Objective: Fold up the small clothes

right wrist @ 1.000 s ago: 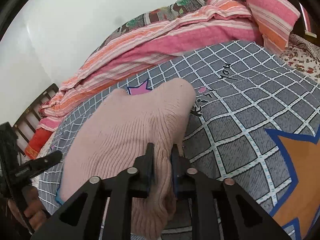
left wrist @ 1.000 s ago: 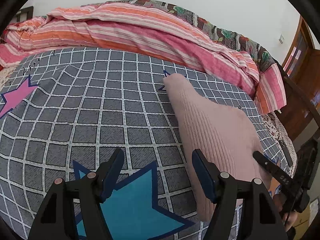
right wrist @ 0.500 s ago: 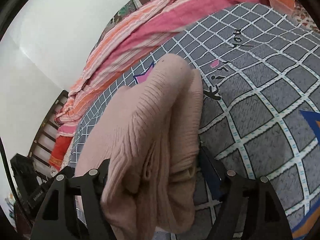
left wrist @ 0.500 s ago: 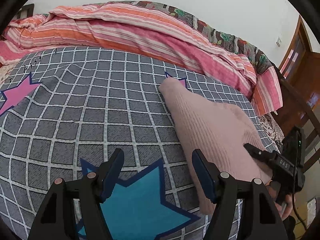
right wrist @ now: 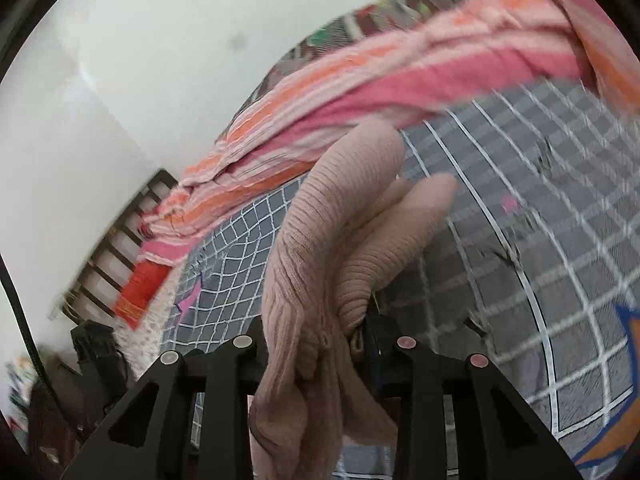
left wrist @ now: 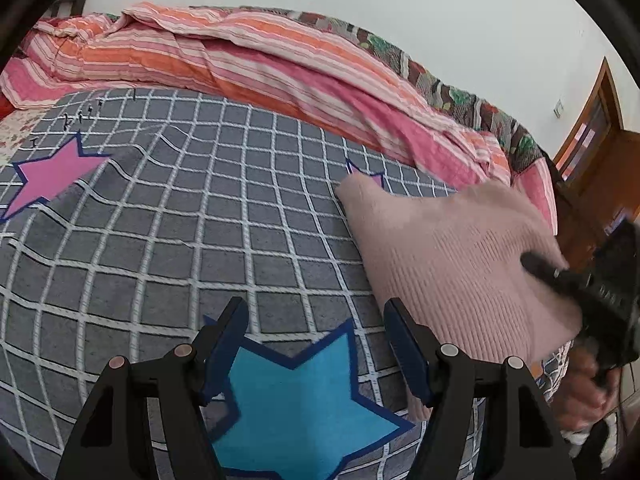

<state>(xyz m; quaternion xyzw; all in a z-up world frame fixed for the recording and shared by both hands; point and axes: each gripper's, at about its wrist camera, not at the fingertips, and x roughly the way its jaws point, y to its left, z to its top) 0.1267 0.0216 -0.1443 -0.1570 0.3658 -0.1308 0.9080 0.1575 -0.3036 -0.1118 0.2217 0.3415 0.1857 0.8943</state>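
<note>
Nearest the right wrist camera, the right gripper (right wrist: 320, 344) is clamped on a bunched edge of the pink knit (right wrist: 340, 208). The ribbed cloth passes between its fingers, spills below them in a gathered wad, and rises beyond them in two rolled lobes. From the left wrist view the same garment is a broad, slightly blurred panel at the right side of the bed, with the right gripper's black body at its near right corner and the far corner resting on the sheet.

The left gripper (left wrist: 316, 336) is empty, jaws spread wide, positioned over the blue star (left wrist: 296, 408) just left of the knit and not touching it.

Beyond both tools lies the grey checked sheet (left wrist: 168, 240), flat except for one shallow ridge at the left. At the far edge the striped quilt (left wrist: 248, 64) is heaped along the wall.

Progress assessment: early to middle stage. The knit is partly lifted and gathered, not laid flat, and no clean crease or finished rectangle is visible. Whether a first fold exists within the bunched section cannot be determined. Remaining, as judged: lay the garment down, bring in the free left gripper, complete the folds and smooth the result. No other clothes are visible.
</note>
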